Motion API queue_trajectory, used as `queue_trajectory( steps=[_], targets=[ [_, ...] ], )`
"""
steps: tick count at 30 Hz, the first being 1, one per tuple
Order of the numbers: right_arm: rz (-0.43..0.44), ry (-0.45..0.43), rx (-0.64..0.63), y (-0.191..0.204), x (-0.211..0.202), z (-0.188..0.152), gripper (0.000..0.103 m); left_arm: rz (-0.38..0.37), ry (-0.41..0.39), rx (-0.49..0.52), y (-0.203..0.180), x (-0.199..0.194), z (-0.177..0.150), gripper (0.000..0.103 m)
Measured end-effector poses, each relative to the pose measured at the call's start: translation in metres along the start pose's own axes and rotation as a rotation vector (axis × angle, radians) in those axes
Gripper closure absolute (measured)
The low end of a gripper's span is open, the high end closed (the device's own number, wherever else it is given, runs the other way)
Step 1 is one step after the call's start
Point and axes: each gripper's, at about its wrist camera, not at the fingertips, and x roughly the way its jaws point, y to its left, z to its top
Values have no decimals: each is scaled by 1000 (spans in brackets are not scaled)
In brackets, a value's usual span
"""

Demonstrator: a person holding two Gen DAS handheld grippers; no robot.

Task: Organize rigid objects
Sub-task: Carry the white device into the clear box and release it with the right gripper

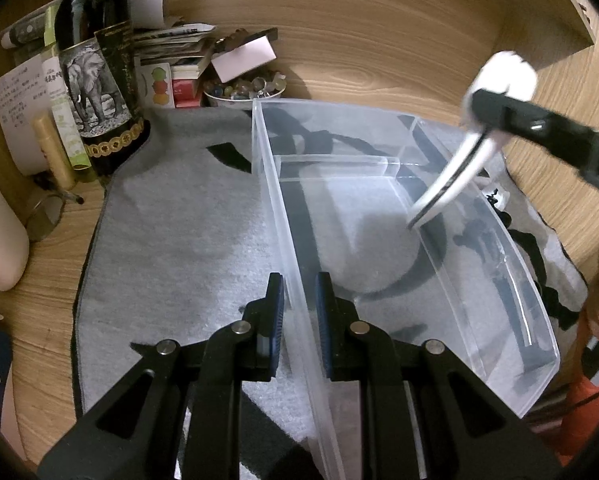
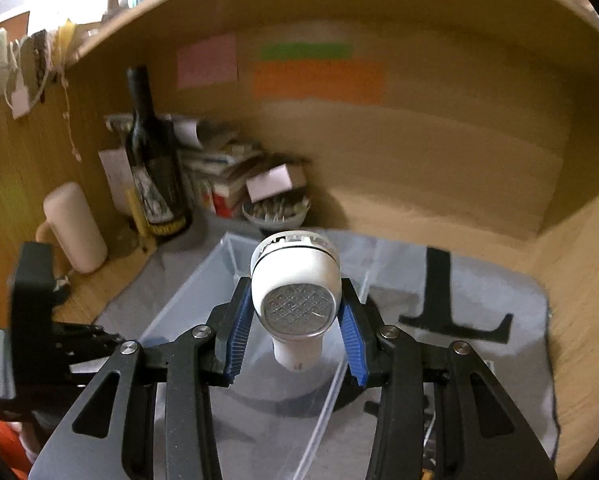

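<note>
Closest to the left wrist lens, the left gripper (image 1: 297, 292) is seen with its jaws straddling the near wall of the clear plastic bin (image 1: 275, 208), one blue pad on each side of it. A narrow gap remains, so whether the wall is truly pinched or merely bracketed cannot be told. The bin rests on a grey mat (image 1: 171, 220), and its divided compartments appear to hold nothing as yet. Over the far right compartment, the right gripper (image 1: 495, 108) is seen carrying a white lint shaver (image 1: 499, 76), its handle angled down into the bin. A dark bottle (image 1: 99, 72) and a bowl of marbles (image 1: 243, 88) stand beyond the mat.

From the right wrist view, the right gripper (image 2: 295, 320) is closed around the shaver's (image 2: 295, 292) body, the mesh foil head turned towards the camera. The bin (image 2: 227, 248) lies directly beneath.

The task is judged to be at an early stage: the shaver is held above the bin, not yet released, and no item has been stowed.
</note>
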Motion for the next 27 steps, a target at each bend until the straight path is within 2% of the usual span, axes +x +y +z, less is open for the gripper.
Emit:
queue_trajectory(
  steps=[3,8,12,19,24,27],
  targets=[
    [6,46,4,-4,14,-2,65,-4,6,2,0,1,-1,86],
    [-5,53,0,-9,23,3,67,3,10,9,-1,4,-2,86],
    [-10,101,-24,-9,37,2,69,4,10,7,-1,6,-2,86],
    [29,190,-51,-5,65,-6,69,6,10,1,0,7,-1,86],
    [49,207,-76,-2,65,-9,69,10,10,4,0,8,-1,86],
    [62,265,-97,-1,70,-12,68,10,10,4,0,8,-1,86]
  ],
)
